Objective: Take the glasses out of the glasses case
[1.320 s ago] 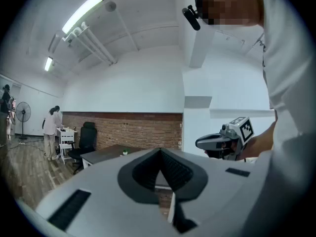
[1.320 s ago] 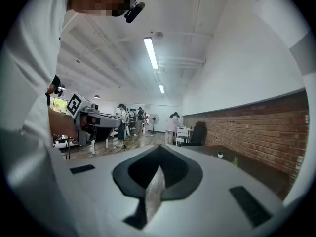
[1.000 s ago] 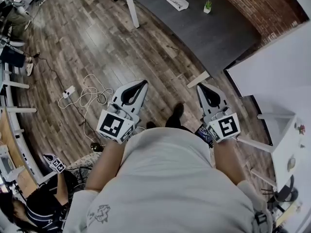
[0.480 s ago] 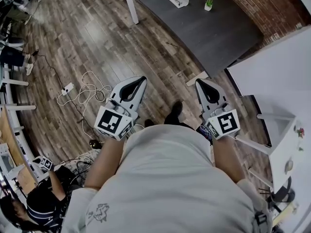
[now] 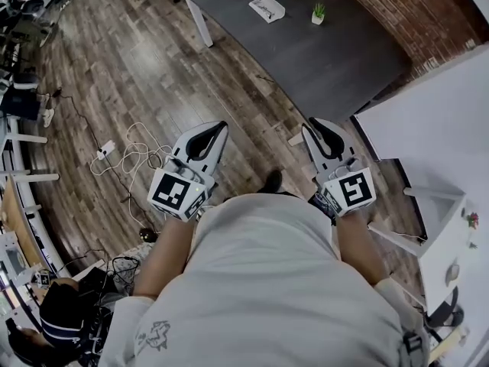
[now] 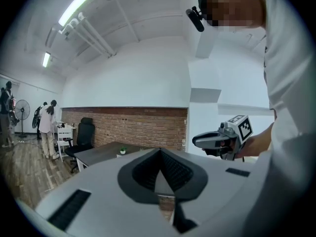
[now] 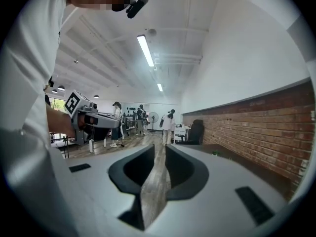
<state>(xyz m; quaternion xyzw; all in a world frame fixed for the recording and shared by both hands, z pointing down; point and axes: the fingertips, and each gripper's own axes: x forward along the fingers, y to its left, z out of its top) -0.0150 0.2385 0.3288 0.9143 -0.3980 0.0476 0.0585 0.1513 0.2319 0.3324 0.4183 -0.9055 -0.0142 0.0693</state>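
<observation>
A white glasses case (image 5: 266, 8) lies on the dark table (image 5: 336, 52) far ahead, with a dark glasses-like shape on it. Both grippers are held level over the wooden floor, well short of the table. My left gripper (image 5: 216, 128) is shut and empty; in the left gripper view its tips (image 6: 160, 151) meet. My right gripper (image 5: 312, 127) is open a little: its jaws have just been opening, nothing is between them, and floor shows through the gap (image 7: 160, 149).
Two small potted plants (image 5: 318, 11) stand on the table by the case. A white desk (image 5: 443, 113) is at the right, with a brick wall (image 5: 412, 6) behind. Cables and a power strip (image 5: 130, 147) lie on the floor at the left. A seated person (image 5: 61, 319) is at the bottom left.
The person has walked forward, carrying both grippers toward the dark table. The right gripper's jaws now stand slightly apart. The seated person at lower left has slid further down the view.
</observation>
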